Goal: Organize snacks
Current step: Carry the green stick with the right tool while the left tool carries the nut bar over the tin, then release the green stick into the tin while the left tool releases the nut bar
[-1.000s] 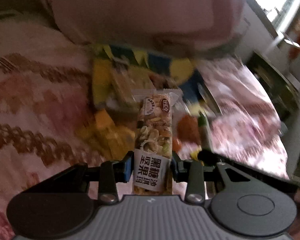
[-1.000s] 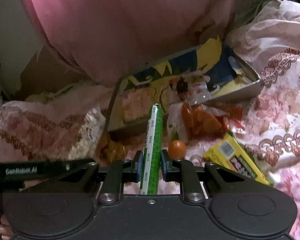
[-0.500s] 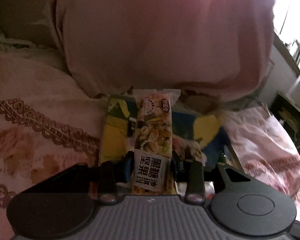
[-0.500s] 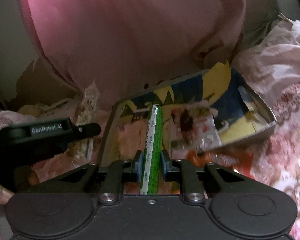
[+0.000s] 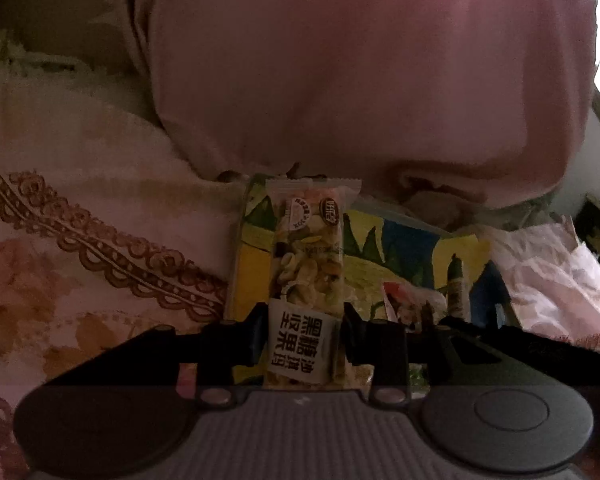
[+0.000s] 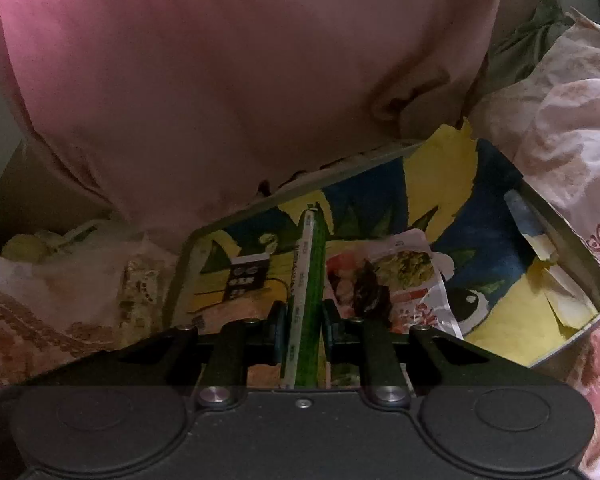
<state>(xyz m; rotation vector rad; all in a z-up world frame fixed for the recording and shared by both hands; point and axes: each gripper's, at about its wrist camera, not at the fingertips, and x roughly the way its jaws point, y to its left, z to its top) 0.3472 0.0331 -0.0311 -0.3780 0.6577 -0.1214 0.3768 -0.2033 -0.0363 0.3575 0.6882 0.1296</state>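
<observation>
My left gripper (image 5: pixel 303 330) is shut on a clear-wrapped nut bar (image 5: pixel 308 256) with a white label, which stands out forward over the near left corner of a yellow and blue patterned tray (image 5: pixel 412 256). In the right wrist view my right gripper (image 6: pixel 303 322) is shut on a thin green snack stick (image 6: pixel 313 276), held over the same tray (image 6: pixel 480 184). A red and white snack packet (image 6: pixel 396 280) lies inside the tray, just right of the stick, and a yellow packet with a dark label (image 6: pixel 244 280) lies to its left.
A large pink cushion (image 5: pixel 360 72) (image 6: pixel 228 80) overhangs the tray's far side. Floral bedding (image 5: pixel 80 248) (image 6: pixel 572 128) surrounds the tray. A pale snack bag (image 6: pixel 136 288) lies on the bedding left of the tray.
Both grippers have moved forward from the loose snacks on the bedding to above the tray, each keeping its snack. The tray now fills the view beneath them.
</observation>
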